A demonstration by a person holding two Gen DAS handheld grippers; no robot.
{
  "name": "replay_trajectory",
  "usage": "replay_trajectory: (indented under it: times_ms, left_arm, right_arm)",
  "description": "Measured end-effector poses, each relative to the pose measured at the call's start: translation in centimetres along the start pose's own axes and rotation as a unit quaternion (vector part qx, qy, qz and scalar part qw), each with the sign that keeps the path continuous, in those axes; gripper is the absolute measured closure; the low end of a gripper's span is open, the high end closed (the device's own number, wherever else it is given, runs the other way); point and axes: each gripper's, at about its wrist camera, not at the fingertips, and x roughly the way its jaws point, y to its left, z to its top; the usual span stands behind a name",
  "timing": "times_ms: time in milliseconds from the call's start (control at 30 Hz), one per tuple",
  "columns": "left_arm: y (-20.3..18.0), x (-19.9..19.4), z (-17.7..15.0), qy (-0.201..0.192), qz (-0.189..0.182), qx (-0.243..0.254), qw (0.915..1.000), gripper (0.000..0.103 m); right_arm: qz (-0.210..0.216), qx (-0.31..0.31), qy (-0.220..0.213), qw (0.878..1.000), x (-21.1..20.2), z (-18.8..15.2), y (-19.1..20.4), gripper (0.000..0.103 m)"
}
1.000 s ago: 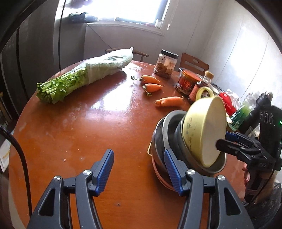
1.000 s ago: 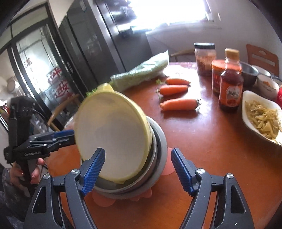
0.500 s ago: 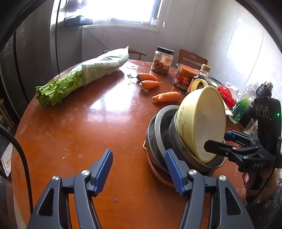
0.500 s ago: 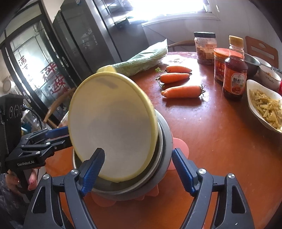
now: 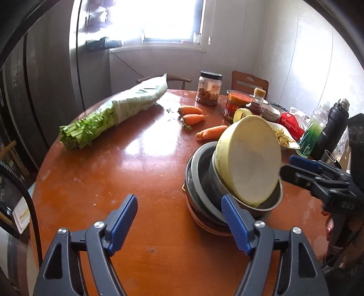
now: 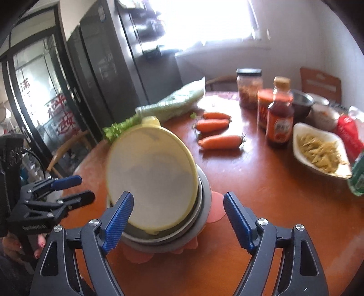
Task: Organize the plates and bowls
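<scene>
On the round table [image 5: 141, 159], a grey bowl stack [image 5: 204, 182] carries the yellow bowl [image 5: 248, 159], tilted steeply on top. The left gripper [image 5: 179, 218] gapes empty beside the stack. The right gripper [image 6: 179, 214], fingers wide apart, brackets the stack.

bowl [image 5: 248, 159] tilted in stack [image 5: 204, 182], carrots [image 5: 211, 132] apparently behind

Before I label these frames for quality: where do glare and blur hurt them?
Left wrist view: the window is blown out and its glare washes the table, yet the yellow bowl stays sharp. Right wrist view: the window is also overexposed, and the whole frame is softly blurred, carrots included.
</scene>
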Motion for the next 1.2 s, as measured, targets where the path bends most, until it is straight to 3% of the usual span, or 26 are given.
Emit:
replay_trajectory:
  times_ms: [167,300,433,600,900,1200]
  left_arm:
    - [-1.1,-1.5,-1.2,-0.018,0.01,-0.004,0.9998,0.018]
    - [-2.0,-2.6,-2.7,-0.031,0.012,-0.021,0.9992,0.011]
    - [-2.8,-2.8,-4.3,-0.03,0.019,-0.022,0.9991,0.01]
    - [-3.3,-2.9,-6.6,-0.025,0.026,-0.045,0.9983,0.01]
    - [-4.6,-2.4,-10.5,-0.01,0.042,-0.049,0.9979,0.009]
    - [-5.8,-2.6,-11.7,-0.012,0.057,-0.049,0.9971,0.009]
  right_arm:
    - [-0.027,0.001,-0.04,0.999,-3.4,-1.6,1.6,0.018]
    - [-0.033,0.009,-0.047,0.998,-5.0,-3.6,2.5,0.017]
    - [-0.036,0.017,-0.041,0.998,-5.6,-5.5,2.9,0.017]
    - [-0.086,-0.001,-0.059,0.995,-6.7,-8.6,3.9,0.017]
    - [-0.096,0.014,-0.041,0.994,-7.6,-13.1,3.3,0.016]
    - [-0.075,0.027,-0.041,0.996,-8.1,-14.7,3.0,0.016]
